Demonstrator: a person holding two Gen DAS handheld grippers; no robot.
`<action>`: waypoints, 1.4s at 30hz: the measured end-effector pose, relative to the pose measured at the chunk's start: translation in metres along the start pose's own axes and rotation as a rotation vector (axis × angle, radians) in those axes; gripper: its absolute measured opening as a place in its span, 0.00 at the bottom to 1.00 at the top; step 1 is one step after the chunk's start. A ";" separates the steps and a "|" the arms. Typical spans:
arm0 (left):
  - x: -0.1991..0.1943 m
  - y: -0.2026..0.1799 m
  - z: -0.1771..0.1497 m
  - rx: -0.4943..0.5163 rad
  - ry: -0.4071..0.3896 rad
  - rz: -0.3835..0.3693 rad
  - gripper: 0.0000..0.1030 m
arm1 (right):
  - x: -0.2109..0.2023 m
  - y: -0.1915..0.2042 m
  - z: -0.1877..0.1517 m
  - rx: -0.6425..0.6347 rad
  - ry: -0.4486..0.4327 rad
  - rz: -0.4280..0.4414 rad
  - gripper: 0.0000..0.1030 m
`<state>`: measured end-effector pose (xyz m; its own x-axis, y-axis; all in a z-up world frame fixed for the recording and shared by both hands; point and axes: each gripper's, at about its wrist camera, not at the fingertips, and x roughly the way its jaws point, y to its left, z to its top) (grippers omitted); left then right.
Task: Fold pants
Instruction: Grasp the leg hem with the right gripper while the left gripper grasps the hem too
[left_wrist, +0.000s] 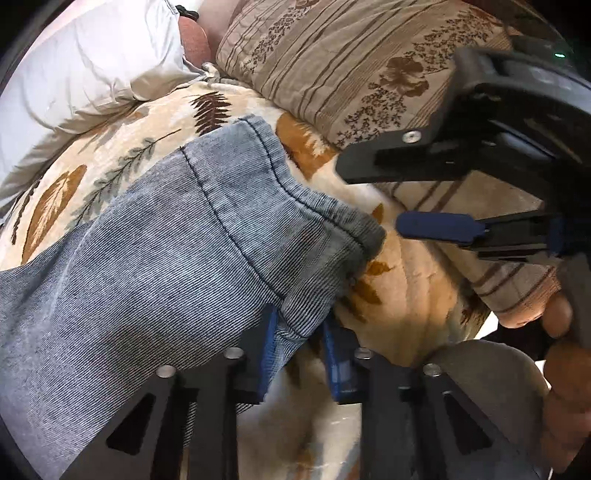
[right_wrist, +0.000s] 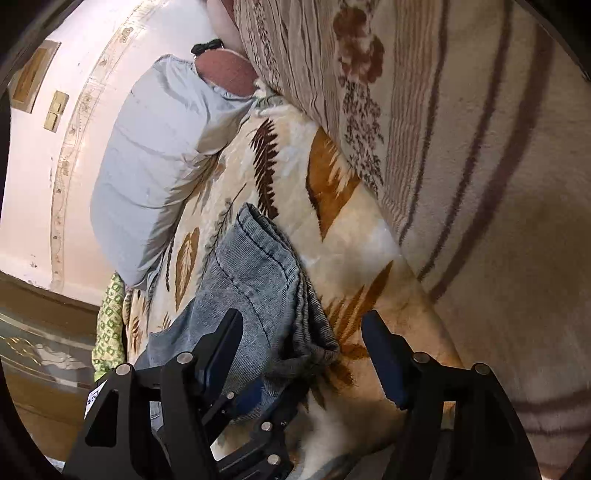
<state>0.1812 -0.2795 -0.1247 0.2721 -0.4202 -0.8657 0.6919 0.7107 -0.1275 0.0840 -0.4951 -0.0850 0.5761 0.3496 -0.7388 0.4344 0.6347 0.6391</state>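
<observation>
Left tongs (left_wrist: 301, 334): jaws apart, blue pads on either side of a corner of the jeans; the denim hangs between them and lies against the left pad, the right pad stands off it.
Right tongs (right_wrist: 306, 354): jaws wide apart, around the folded end of the jeans; the left finger lies over the denim, the right finger is clear of it above the blanket. In the left view these tongs (left_wrist: 369, 199) come in from the right, one blue pad (left_wrist: 436, 225) just beside the hem.
Jeans (left_wrist: 177, 236): grey-blue denim, folded in layers, lying on the blanket; stacked hems with dark stitching point toward the right tongs.
Blanket (left_wrist: 402, 291): cream plush with brown, ochre and grey leaves, under the jeans.
Pillow (left_wrist: 88, 62): pale grey, at the far end of the blanket.
Quilt (right_wrist: 480, 184): beige, brown stripes and flowers, bunched along the blanket's right side.
Wall (right_wrist: 44, 177): pink, with a patterned border, behind the pillow.
</observation>
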 end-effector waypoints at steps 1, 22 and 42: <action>0.002 0.003 -0.002 -0.004 -0.008 -0.010 0.16 | 0.003 0.000 0.002 0.002 0.014 0.002 0.67; -0.051 0.030 -0.010 -0.169 -0.118 -0.160 0.13 | 0.031 0.034 0.006 -0.103 0.100 0.037 0.09; -0.196 0.145 -0.128 -0.660 -0.417 -0.135 0.12 | 0.021 0.255 -0.090 -0.603 0.135 0.214 0.09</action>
<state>0.1425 -0.0216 -0.0360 0.5324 -0.6105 -0.5864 0.2323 0.7715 -0.5923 0.1445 -0.2638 0.0434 0.4975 0.5701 -0.6538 -0.1675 0.8026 0.5725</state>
